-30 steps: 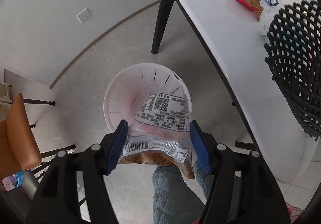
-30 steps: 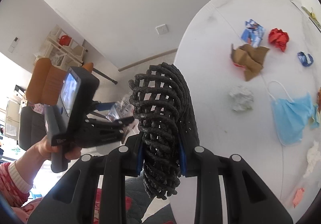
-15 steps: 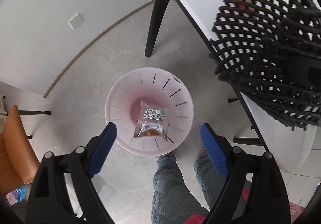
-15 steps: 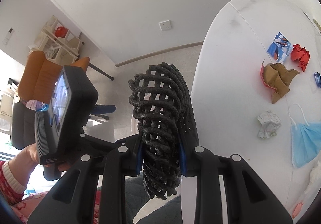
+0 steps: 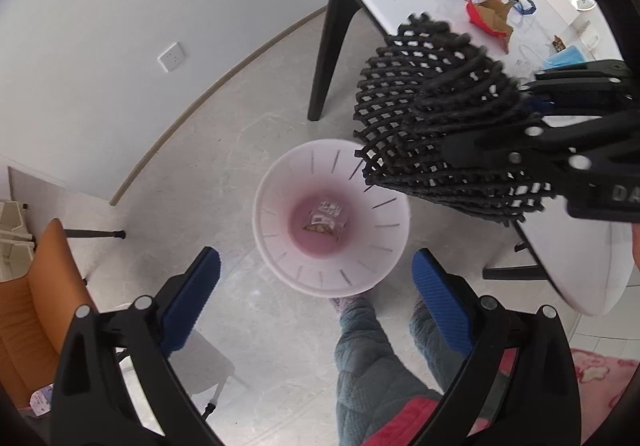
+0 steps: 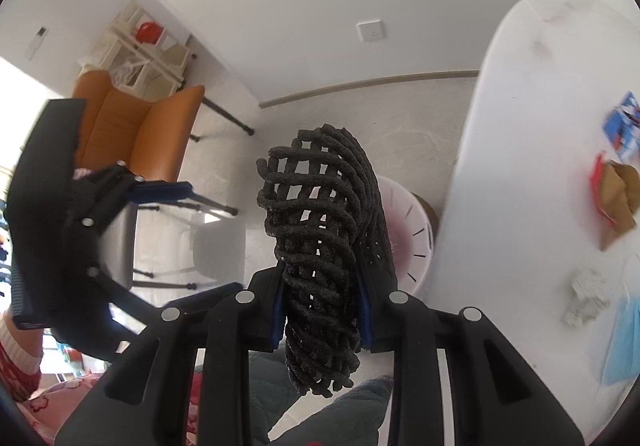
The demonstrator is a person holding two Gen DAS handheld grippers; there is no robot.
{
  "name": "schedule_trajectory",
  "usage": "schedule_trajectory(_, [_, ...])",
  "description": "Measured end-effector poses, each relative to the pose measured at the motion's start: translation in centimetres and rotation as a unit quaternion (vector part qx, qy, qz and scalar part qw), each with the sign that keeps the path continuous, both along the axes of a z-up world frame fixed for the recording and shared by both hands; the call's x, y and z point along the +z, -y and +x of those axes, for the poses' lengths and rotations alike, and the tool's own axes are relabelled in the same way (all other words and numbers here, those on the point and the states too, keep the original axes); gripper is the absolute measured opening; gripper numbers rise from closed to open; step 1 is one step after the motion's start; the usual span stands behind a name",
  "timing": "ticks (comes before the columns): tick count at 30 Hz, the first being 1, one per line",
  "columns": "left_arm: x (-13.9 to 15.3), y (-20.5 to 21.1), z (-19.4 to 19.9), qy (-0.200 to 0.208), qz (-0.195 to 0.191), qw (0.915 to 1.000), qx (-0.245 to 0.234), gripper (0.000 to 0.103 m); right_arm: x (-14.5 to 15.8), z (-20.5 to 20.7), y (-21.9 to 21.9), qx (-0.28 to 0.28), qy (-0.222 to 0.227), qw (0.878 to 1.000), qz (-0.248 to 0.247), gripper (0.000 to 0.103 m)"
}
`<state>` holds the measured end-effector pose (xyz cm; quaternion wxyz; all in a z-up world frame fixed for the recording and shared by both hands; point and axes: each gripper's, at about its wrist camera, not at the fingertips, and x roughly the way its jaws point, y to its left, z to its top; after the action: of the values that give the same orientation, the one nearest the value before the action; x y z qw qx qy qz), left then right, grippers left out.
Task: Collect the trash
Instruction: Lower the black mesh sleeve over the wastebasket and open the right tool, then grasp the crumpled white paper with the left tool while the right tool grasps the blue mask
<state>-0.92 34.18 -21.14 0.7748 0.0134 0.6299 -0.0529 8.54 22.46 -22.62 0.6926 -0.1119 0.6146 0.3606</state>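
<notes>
One packet (image 5: 325,219) lies in the bin (image 5: 280,266) under the empty, spread left claw (image 5: 316,300). Right claw (image 6: 322,306) grips black mesh (image 6: 324,246) over the rim, likely next in.

Both views are bright with soft daylight; the right wrist view blows out white at its left edge. Fisheye curvature bends the wall line and darkens the corners. The table (image 6: 520,174) litter smears with motion blur (the left gripper (image 6: 48,230) too), while shadows stay faint
</notes>
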Motion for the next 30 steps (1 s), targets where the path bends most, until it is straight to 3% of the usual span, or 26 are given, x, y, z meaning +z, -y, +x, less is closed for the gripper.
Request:
schedule_trajectory(4, [0.1,-1.5,-0.8,-0.011,0.009,0.9998,0.015,0.092,-1.7,-0.1,-2.2,0.026,-0.018,0.999,-0.008,0.034])
schedule_trajectory(8, [0.2,-2.4,-1.3,-0.013,0.011,0.9995,0.027,0.092,-2.1,-0.3,-3.3,0.035,-0.021,0.999,-0.012,0.068])
schedule_trajectory(12, [0.5,-2.4,-1.0,-0.008,0.013,0.9994,0.03,0.092,-1.1,0.2,-2.9,0.024,-0.009,1.0,-0.005,0.082])
schedule_trajectory(18, [2.3,-1.7,-0.5,0.012,0.01,0.9998,0.016,0.092,2.1,1.4,-0.7,-0.006,0.025,1.0,0.013,0.087])
schedule_trajectory(23, [4.6,0.3,0.8,0.036,0.003,0.9993,-0.01,0.092,6.3,2.4,3.8,-0.067,0.073,0.995,0.023,0.095])
schedule_trajectory(30, [7.7,6.8,3.9,0.064,-0.038,0.9951,-0.064,0.093,9.9,4.0,12.9,-0.168,0.122,0.978,-0.022,0.101])
